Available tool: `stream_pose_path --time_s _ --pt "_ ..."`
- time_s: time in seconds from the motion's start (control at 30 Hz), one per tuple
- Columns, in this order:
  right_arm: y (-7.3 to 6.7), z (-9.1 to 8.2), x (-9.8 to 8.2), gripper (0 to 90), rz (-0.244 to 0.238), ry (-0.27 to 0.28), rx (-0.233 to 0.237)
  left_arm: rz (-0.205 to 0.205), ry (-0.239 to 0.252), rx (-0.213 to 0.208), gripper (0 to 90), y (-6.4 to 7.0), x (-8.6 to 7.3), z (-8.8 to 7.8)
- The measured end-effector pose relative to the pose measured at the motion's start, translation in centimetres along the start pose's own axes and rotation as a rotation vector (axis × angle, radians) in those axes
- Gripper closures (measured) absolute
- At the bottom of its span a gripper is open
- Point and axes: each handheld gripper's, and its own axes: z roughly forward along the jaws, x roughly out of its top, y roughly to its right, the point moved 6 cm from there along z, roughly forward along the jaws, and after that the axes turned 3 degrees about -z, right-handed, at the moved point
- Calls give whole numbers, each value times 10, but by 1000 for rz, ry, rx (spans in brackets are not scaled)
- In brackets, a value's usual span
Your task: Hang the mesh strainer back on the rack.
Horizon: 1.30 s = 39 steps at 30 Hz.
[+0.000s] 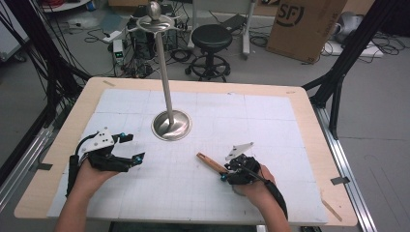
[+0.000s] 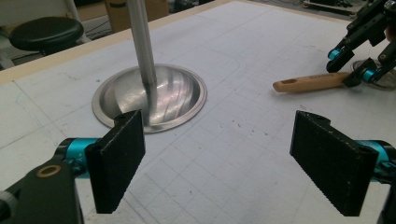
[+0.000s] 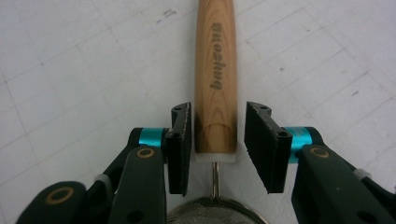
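Wooden handle (image 3: pixel 215 74) lies between the right tongs' (image 3: pixel 217 140) parted jaws.

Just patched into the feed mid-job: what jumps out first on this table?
The tall metal stand rises from its round base at the table's middle, with an egg-shaped knob on top. At front right, the right gripper straddles a wooden handle with small gaps on both sides, a mesh strainer just behind it. The left gripper hangs wide open at front left.

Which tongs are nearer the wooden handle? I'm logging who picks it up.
Right. The right tongs straddle the wooden handle, jaws open on either side; the left tongs hover apart, across the mat.
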Motion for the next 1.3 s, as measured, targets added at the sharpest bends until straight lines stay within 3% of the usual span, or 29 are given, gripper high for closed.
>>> stream_pose_path --time_s 0.2,0.47,0.87,1.0,1.3 --pt "-1 -1 -2 643 0 -43 15 -3 5 -3 187 0 1 -1" --pt "-1 -1 3 645 -15 -150 22 -1 7 -2 187 0 1 -1" --pt "-1 4 13 647 2 -290 16 0 -5 -4 190 2 0 1" --pt "-2 4 14 677 4 -300 6 5 -9 -6 190 3 0 2" --pt "-3 2 10 687 -25 -238 8 1 -12 -2 190 2 0 2"
